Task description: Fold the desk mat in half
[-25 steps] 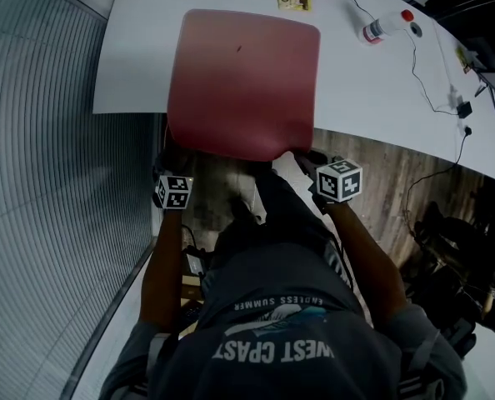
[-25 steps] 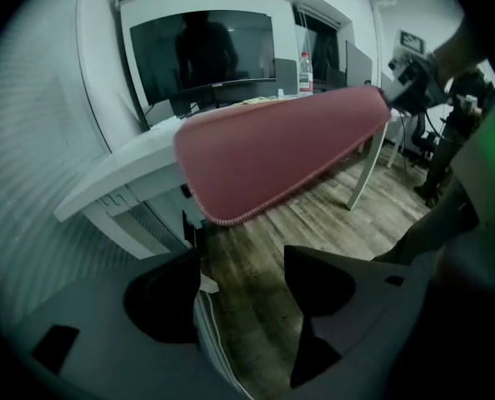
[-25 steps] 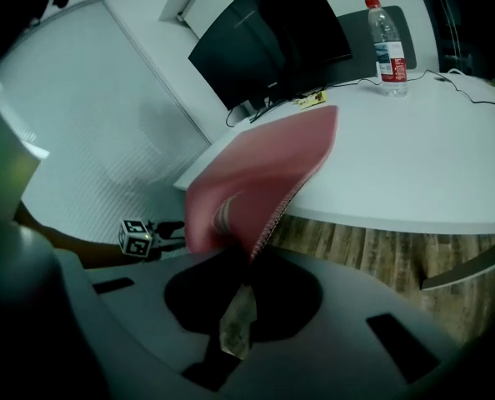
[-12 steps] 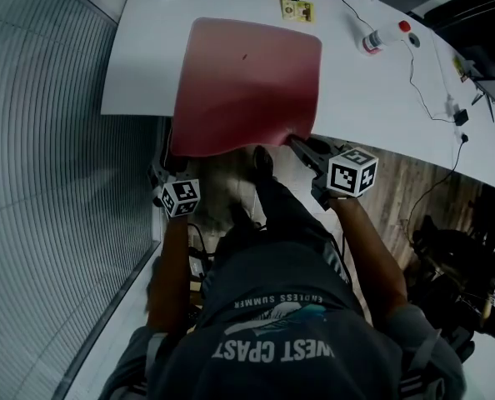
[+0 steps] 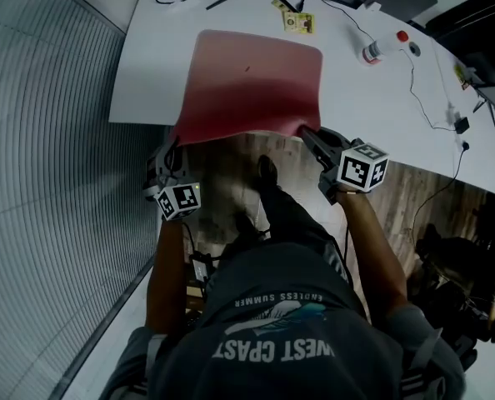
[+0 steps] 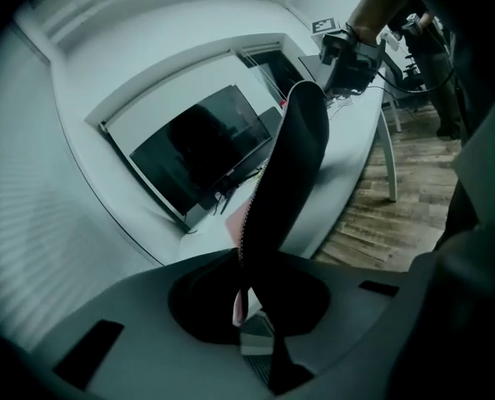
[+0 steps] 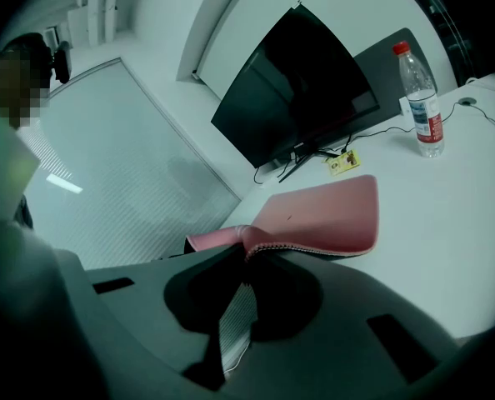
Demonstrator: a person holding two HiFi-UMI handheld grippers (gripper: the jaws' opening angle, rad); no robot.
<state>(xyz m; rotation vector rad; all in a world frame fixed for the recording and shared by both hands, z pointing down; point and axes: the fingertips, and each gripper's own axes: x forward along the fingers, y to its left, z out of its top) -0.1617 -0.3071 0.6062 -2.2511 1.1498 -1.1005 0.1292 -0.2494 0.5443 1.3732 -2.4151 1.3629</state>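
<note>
Desk mat flat on table, near edge raised; long axis unclear.

An office: long white desk, large monitor, trailing cables.

Your desk mat shows a dusky pink-red top. Its underside is black, with a pale stitched line along the edge. The table is plain white. The floor is brown wood grain in planks. The ribbed panel carries fine grey stripes. The bottle is clear, with a red cap and label. The monitor is black and the card is yellow.
</note>
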